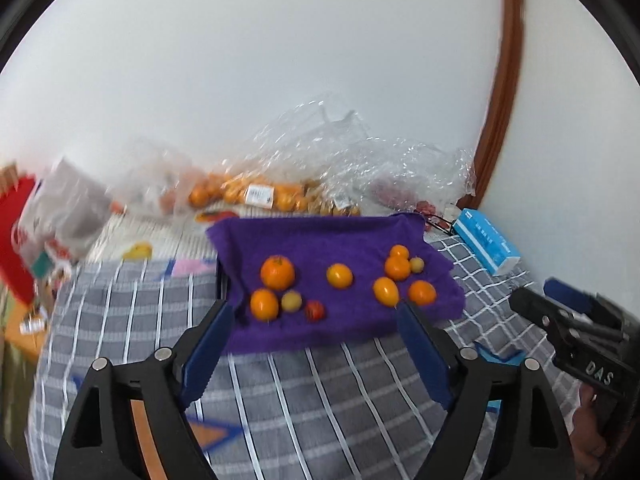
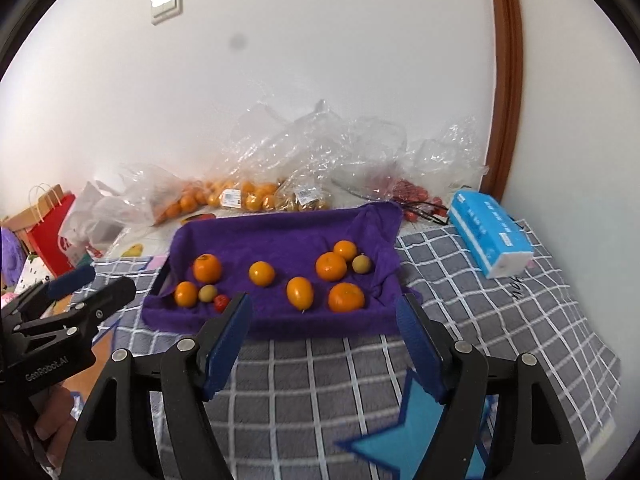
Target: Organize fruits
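- We held the left gripper (image 1: 316, 312) and the right gripper (image 2: 324, 312) above the grey checked blanket (image 2: 500, 320), both short of the purple towel-lined tray (image 2: 280, 236).
- Both sets of jaws were spread wide with nothing between the pads; neither tool gripped any fruit.
- On the tray's left side lay a large orange (image 2: 207, 268), a smaller orange (image 2: 186, 294), a pale longan-like fruit (image 2: 208, 293) and a small red tomato-like fruit (image 2: 220, 302), close together.
- One orange (image 2: 261, 273) sat alone near the middle.
- On the right side sat four more oranges (image 2: 331, 266) and a second pale fruit (image 2: 361, 263), some touching.
- We judged the task partly done: ten fruits were already on the towel, loosely gathered into two clusters, but the kinds were still mixed within each.
- Behind the tray, against the wall, clear plastic bags (image 2: 240, 196) held many more oranges, small brownish fruits and red fruits, so much seemed left to bring over.
- A blue tissue pack (image 2: 490, 232) lay to the tray's right, apart from the fruit.
- In the left wrist view the picture was blurred, so finer detail there we could not tell.
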The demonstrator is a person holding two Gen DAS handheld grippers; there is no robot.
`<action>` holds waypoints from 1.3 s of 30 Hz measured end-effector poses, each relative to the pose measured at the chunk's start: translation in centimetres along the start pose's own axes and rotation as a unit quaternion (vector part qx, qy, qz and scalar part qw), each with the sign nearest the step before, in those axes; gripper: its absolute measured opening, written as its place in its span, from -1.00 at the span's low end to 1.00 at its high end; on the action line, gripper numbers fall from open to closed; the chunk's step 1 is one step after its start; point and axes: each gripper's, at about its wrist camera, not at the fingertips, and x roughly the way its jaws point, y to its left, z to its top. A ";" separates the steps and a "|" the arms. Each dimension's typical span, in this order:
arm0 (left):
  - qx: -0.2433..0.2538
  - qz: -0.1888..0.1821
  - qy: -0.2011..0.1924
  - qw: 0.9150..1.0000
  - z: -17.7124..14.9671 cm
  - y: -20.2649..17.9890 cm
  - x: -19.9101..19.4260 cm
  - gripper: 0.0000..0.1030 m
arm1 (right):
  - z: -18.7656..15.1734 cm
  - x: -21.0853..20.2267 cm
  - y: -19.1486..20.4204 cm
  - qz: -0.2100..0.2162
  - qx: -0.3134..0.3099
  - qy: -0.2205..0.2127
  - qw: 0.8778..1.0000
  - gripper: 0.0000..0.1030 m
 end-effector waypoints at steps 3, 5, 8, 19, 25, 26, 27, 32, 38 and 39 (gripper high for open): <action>-0.013 0.021 0.001 1.000 -0.9 0.3 -1.6 0.71 | -0.8 -2.0 -0.4 0.002 0.015 0.008 1.000 0.43; -0.008 0.034 0.001 0.999 -1.3 0.0 -2.4 0.75 | -1.3 -2.9 -0.7 -0.002 0.022 0.010 1.000 0.43; 0.004 0.042 -0.002 0.999 -1.7 -0.8 -4.2 0.78 | -2.2 -4.5 -0.8 -0.011 0.021 0.004 1.000 0.71; 0.022 0.065 -0.003 0.998 -3.0 -3.1 -7.5 0.90 | -4.1 -8.4 -0.8 -0.032 0.001 -0.010 0.999 0.98; 0.024 0.066 0.000 0.997 -3.4 -3.5 -8.7 0.90 | -4.5 -9.4 -0.9 -0.028 0.009 -0.009 1.000 0.98; 0.026 0.067 -0.002 0.997 -3.4 -3.5 -8.9 0.90 | -4.4 -9.6 -0.9 -0.030 0.006 -0.010 0.999 0.98; 0.026 0.069 -0.002 0.997 -3.4 -3.5 -9.0 0.90 | -4.3 -9.8 -0.8 -0.030 0.004 -0.013 0.999 0.98; 0.024 0.070 -0.004 0.997 -3.6 -3.4 -9.6 0.91 | -4.2 -10.4 -0.8 -0.030 0.005 -0.019 0.999 0.98; 0.023 0.067 -0.007 0.997 -3.7 -3.5 -10.2 0.91 | -4.5 -10.8 -0.6 -0.033 0.007 -0.021 0.999 0.98; 0.020 0.067 -0.006 0.998 -3.7 -3.5 -10.2 0.91 | -4.6 -10.8 -0.6 -0.035 0.008 -0.021 0.999 0.98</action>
